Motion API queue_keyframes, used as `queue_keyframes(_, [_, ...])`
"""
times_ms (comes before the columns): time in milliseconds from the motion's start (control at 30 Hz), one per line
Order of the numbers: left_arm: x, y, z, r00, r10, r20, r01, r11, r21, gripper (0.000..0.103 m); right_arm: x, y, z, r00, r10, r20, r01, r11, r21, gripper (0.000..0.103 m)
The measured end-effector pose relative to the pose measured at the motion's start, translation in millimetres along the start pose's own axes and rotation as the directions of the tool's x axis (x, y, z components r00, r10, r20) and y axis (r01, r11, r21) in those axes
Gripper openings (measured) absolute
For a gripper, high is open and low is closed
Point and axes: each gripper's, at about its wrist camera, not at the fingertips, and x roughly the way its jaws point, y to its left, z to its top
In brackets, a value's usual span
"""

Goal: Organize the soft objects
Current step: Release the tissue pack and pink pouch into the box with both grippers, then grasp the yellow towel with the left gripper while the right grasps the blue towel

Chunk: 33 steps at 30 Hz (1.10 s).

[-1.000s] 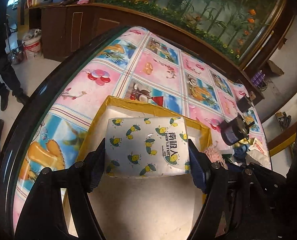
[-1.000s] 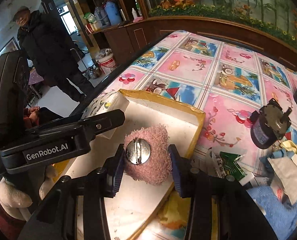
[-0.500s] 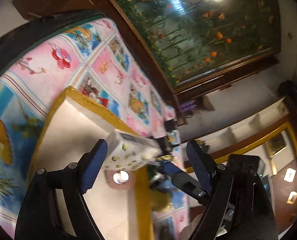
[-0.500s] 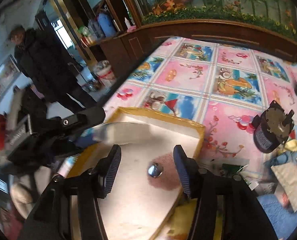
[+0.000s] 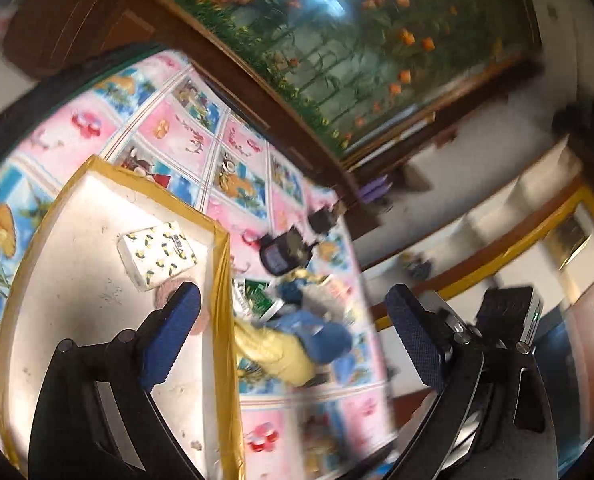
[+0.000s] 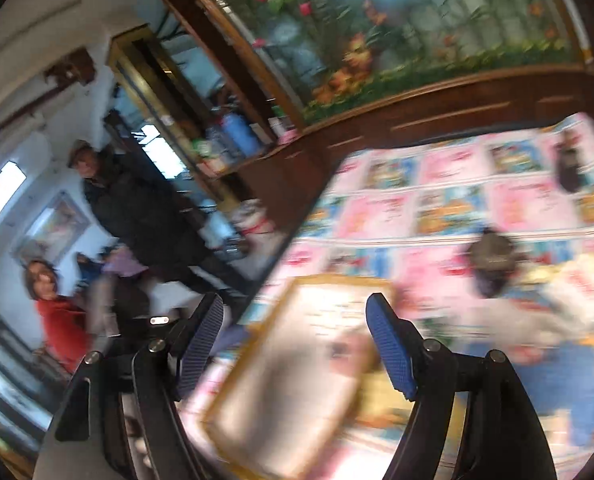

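One tissue pack [image 5: 157, 255], white with small yellow-and-green prints, lies flat inside one shallow tray [image 5: 77, 320] with a white floor and yellow-taped rim, close to the tray's far right corner. Just beside the pack, toward the near side, one pink fuzzy pad [image 5: 167, 294] lies on the tray floor near the right rim, mostly hidden behind a left finger. In the right wrist view the pad is only a pink smear [image 6: 347, 354] by the tray's [image 6: 233, 384] right rim.

The tray rests on the table [image 5: 177, 136], which is covered by a pink-and-blue picture cloth, near its left edge. Most of the tray floor is bare, so there is open room to the left of and nearer than the pack. Beyond the tray's right rim, on the table, lies a heap: one yellow cloth [image 5: 281, 354], one blue cloth [image 5: 323, 338], a green packet [image 5: 259, 294] and, farther off, one dark cylindrical motor [image 5: 283, 252]. The rest is too blurred to count.

The left gripper [image 5: 293, 316] has just been opening; its jaws stand wide apart with nothing between them, above the tray's right rim and the heap, with the pack ahead and to the left. The right gripper [image 6: 295, 328] has also just been opening and holds nothing; through its gap show the tray and the pad below.

Two people [image 6: 129, 208] are beyond the table's left edge.
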Motion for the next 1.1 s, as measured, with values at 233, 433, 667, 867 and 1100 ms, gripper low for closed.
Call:
queue_keyframes(233, [80.1,-56.1,-50.8,0.978,0.146,-0.151,-0.110,0.969,0.223,0.095,-19.1,-86.9,-36.5,0.949,-0.301,-0.096,0.304,0.953,0.018,0.074])
queue_keyframes(433, [93.8,-56.3,-80.8,0.968,0.207,-0.144,-0.173,0.961,0.214,0.095,-12.1,-109.3,-42.0,0.914,-0.391,-0.113,0.385,0.920,-0.067,0.074])
queue_keyframes(667, [76.8,-54.6,-92.7,0.963,0.234,-0.132,-0.205,0.957,0.203,0.095,8.2,-142.1,-69.7,0.942,-0.019,-0.334,0.071,0.987,0.145,0.075])
queue_keyframes(867, [72.9,-52.8,-97.4,0.963,0.238,-0.125,-0.209,0.956,0.206,0.095,-14.5,-95.2,-81.8,0.939,-0.182,-0.294,0.142,0.978,-0.152,0.075])
queue_keyframes(1100, [78.9,-56.6,-103.5,0.959,0.244,-0.145,-0.214,0.957,0.195,0.095,33.7,-60.3,-85.9,0.904,-0.369,-0.214,0.254,0.870,-0.423,0.073])
